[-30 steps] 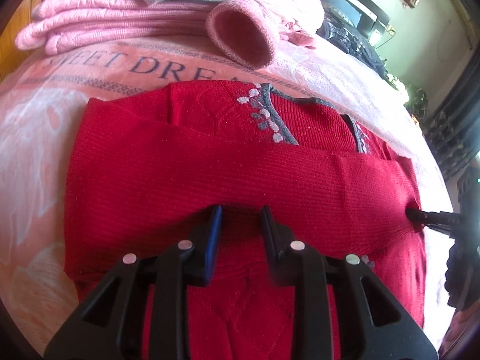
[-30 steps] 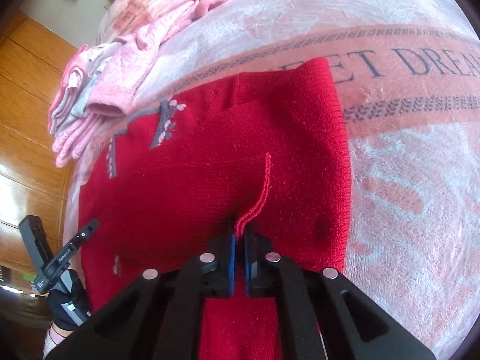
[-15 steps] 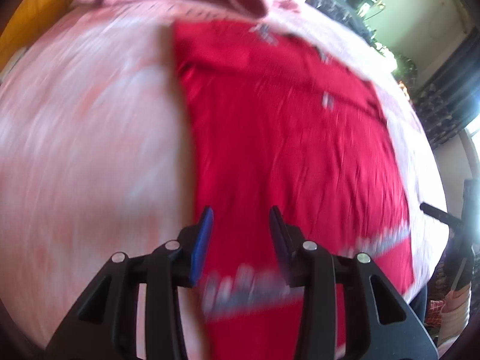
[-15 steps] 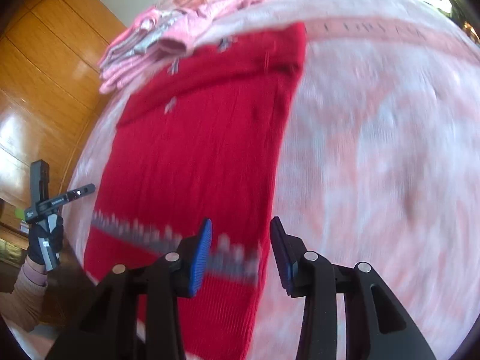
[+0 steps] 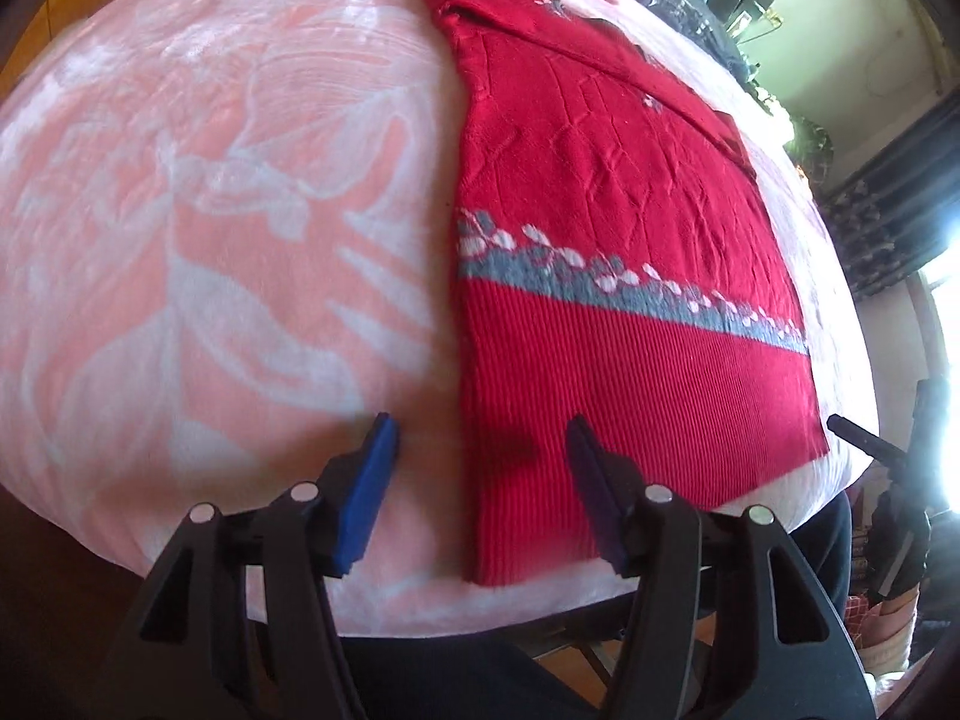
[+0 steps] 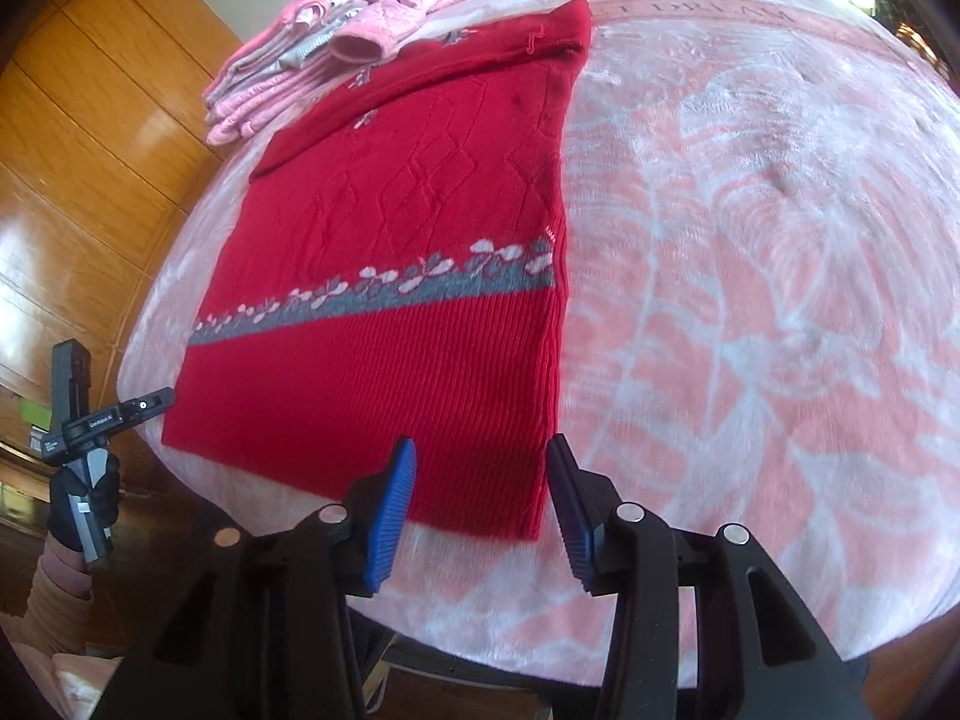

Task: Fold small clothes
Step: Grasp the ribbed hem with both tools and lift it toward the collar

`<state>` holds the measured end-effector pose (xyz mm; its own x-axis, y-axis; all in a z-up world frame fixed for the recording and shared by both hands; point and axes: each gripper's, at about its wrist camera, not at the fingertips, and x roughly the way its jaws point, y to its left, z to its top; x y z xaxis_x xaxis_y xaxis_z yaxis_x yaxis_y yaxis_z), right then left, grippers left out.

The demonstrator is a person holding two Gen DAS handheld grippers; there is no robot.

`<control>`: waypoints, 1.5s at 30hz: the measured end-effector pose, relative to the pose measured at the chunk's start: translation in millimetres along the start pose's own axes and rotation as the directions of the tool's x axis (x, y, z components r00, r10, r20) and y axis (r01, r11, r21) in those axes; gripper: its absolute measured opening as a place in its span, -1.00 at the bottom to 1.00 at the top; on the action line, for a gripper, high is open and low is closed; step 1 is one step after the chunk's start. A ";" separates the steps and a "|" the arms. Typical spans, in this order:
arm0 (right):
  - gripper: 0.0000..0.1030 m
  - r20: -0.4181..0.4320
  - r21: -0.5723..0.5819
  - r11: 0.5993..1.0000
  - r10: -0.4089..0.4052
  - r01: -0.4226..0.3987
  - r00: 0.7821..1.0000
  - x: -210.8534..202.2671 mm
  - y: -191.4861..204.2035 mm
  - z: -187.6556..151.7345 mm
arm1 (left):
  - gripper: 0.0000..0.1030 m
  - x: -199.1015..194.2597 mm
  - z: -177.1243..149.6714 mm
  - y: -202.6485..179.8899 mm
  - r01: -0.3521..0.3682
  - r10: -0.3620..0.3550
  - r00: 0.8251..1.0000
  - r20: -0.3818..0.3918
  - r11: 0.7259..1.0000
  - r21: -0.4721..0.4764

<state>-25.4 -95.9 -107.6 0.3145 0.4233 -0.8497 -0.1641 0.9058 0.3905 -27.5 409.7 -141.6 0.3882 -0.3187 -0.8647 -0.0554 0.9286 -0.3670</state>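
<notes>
A red knitted sweater (image 5: 606,192) with a grey and white flower band lies flat on the pink blanket, its sleeves folded in across the top. My left gripper (image 5: 480,438) stands open above the sweater's near left hem corner, one finger over the blanket, the other over the ribbed hem. The same sweater (image 6: 408,252) fills the right wrist view. Over its near right hem corner my right gripper (image 6: 480,450) hovers open. Neither gripper holds anything.
A pile of folded pink and grey clothes (image 6: 300,54) lies beyond the sweater's collar. The pink and white blanket (image 6: 750,240) covers the whole surface, and its near edge drops off just under both grippers. Wooden panelling (image 6: 90,120) stands at the left.
Both grippers let go of the folded sleeves and pulled back to the hem end of the sweater. Both now stand wide open, and the right one was shut a second ago.
</notes>
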 end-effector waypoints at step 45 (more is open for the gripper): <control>-0.87 -0.001 0.115 0.911 0.400 -0.397 0.917 -12.6 -21.0 39.0 | -0.89 -38.3 14.6 -22.5 0.304 -0.301 0.948 0.104 0.952 -0.017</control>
<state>10.5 -119.5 -91.2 0.2222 0.7499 -0.6231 -0.1664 0.6588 0.7336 -27.7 403.8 -95.2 0.4803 -0.5619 -0.6734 0.0501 0.7841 -0.6185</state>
